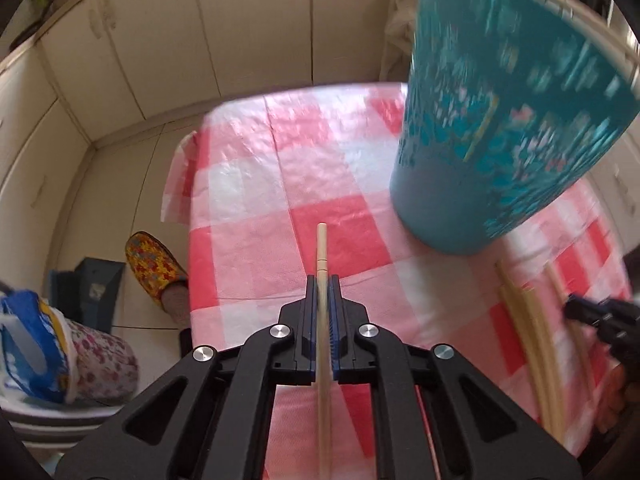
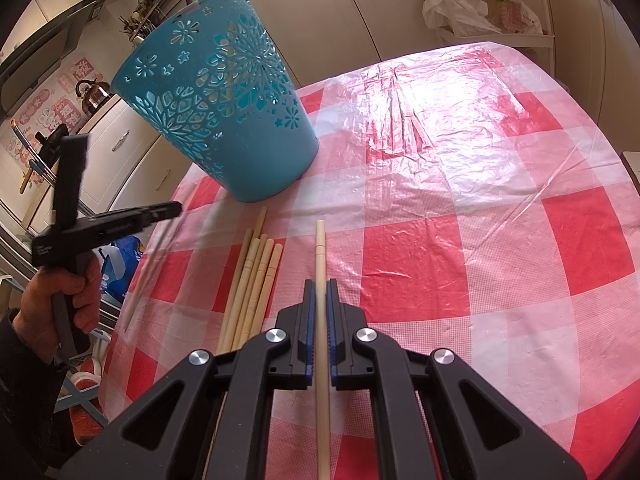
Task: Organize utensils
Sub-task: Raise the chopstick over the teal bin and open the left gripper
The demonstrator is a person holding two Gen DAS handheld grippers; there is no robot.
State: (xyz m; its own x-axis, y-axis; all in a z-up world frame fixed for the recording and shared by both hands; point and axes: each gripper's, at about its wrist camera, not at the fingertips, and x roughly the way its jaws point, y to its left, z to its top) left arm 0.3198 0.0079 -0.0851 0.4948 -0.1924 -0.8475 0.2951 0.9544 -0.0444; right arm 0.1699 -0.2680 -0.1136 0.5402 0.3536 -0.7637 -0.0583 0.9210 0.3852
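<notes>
My left gripper [image 1: 322, 280] is shut on a pale wooden chopstick [image 1: 322, 252] that points forward over the red-and-white checked tablecloth [image 1: 256, 216]. My right gripper [image 2: 319, 285] is shut on another chopstick [image 2: 320, 248]. A teal perforated basket [image 2: 216, 100] stands on the table at the back left; in the left wrist view it [image 1: 500, 120] is blurred at upper right. Several loose chopsticks [image 2: 252, 280] lie on the cloth left of my right gripper, also in the left wrist view [image 1: 524, 332]. The left gripper [image 2: 120, 224] shows at the table's left edge, held in a hand.
Cream cabinets [image 1: 160, 40] surround the table. A slippered foot [image 1: 154, 268] and a blue bag [image 1: 32, 340] are on the floor to the left. Plastic bags [image 2: 480, 4] sit on a rack behind the table. A kettle [image 2: 94, 92] stands on the counter.
</notes>
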